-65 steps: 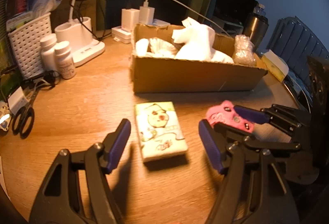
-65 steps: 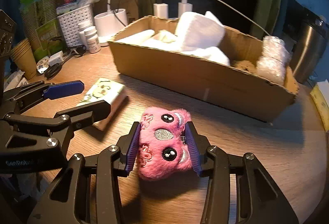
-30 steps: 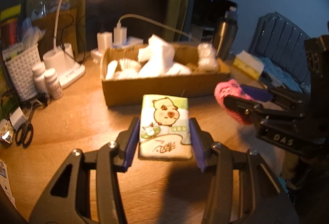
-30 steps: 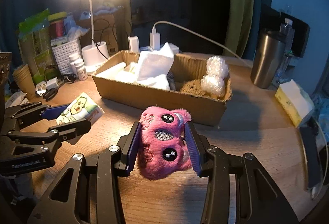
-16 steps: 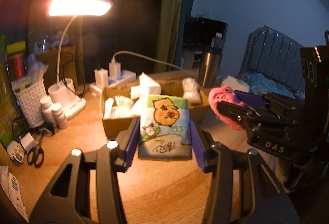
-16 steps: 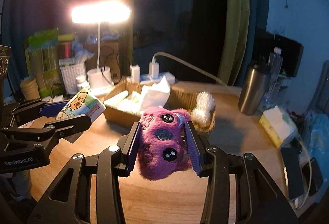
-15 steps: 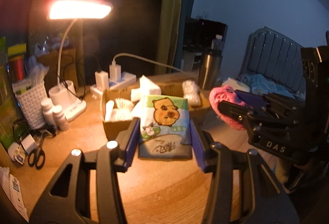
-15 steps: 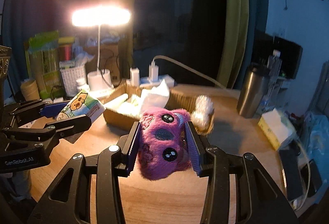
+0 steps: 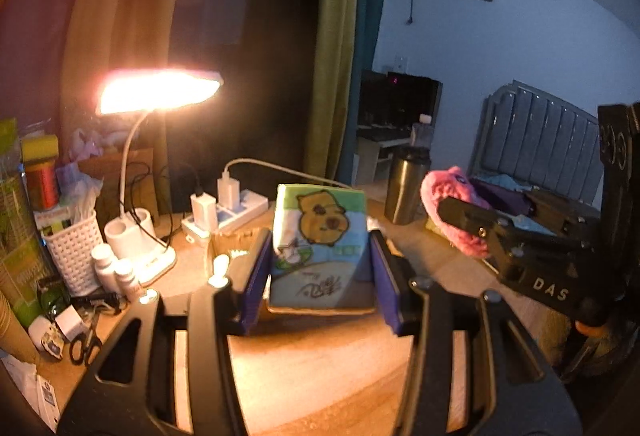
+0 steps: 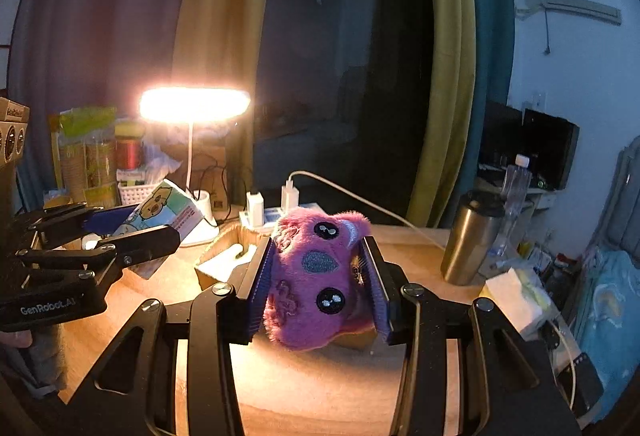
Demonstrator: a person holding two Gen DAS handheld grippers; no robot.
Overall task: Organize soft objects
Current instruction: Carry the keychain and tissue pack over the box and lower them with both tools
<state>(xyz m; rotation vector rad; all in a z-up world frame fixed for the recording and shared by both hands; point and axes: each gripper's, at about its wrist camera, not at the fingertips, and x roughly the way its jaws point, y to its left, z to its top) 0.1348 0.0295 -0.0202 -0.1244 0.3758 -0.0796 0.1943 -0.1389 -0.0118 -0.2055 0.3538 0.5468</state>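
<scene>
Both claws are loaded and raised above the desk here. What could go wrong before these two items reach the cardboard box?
1. The left claw grips the tissue pack only along its lower sides; the soft pack might tilt or slip free.
2. The right claw with the pink plush hangs close beside it; both heading for the cardboard box could collide.
3. The steel tumbler stands near the box and might get knocked.

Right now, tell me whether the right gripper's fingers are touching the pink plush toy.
Touching. The right wrist view shows the pink plush toy squeezed between both fingers of the right gripper, with fur bulging past the pads.
</scene>
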